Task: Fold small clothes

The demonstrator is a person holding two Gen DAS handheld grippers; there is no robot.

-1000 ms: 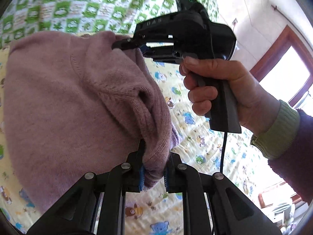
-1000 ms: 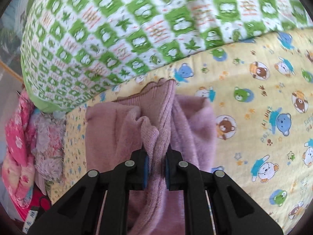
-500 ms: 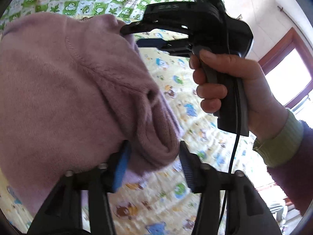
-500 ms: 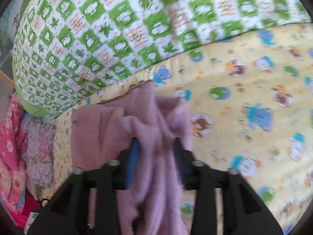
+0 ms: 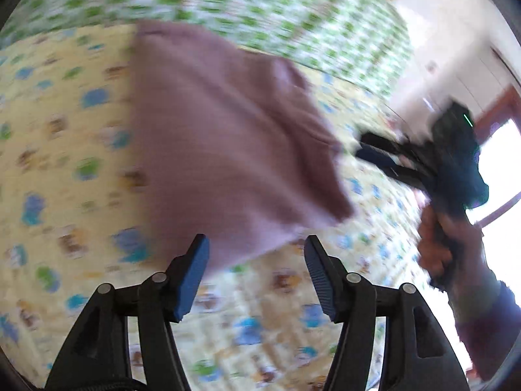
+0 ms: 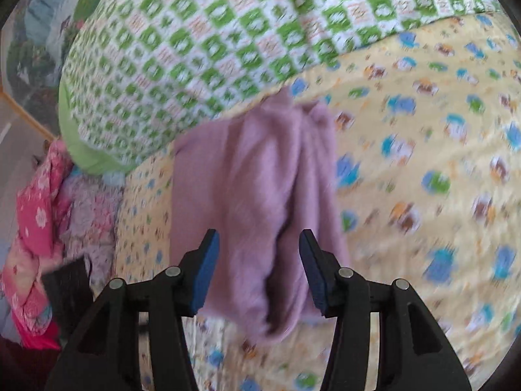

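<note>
A mauve knitted garment (image 5: 228, 137) lies folded on the yellow cartoon-print sheet (image 5: 65, 163). My left gripper (image 5: 257, 260) hangs just off its near corner, jaws opening; the corner reaches between the blue pads without touching them. In the right wrist view the garment (image 6: 260, 179) runs away from me as a long bundle. Its near end lies between the fingers of my right gripper (image 6: 259, 257), which stands open. The right gripper (image 5: 359, 146) also shows in the left wrist view, held by a hand (image 5: 436, 247), beside the garment's right edge.
A green-and-white checked quilt (image 6: 228, 32) is heaped along the far side of the sheet. Pink and floral clothes (image 6: 39, 211) are piled at the bed's left end. A bright window (image 5: 501, 169) and a white wall stand at the right.
Both grippers were shut on the garment's folds and have let go. The garment has dropped flat onto the sheet. Both hands have drawn back from it, and the views are blurred.
</note>
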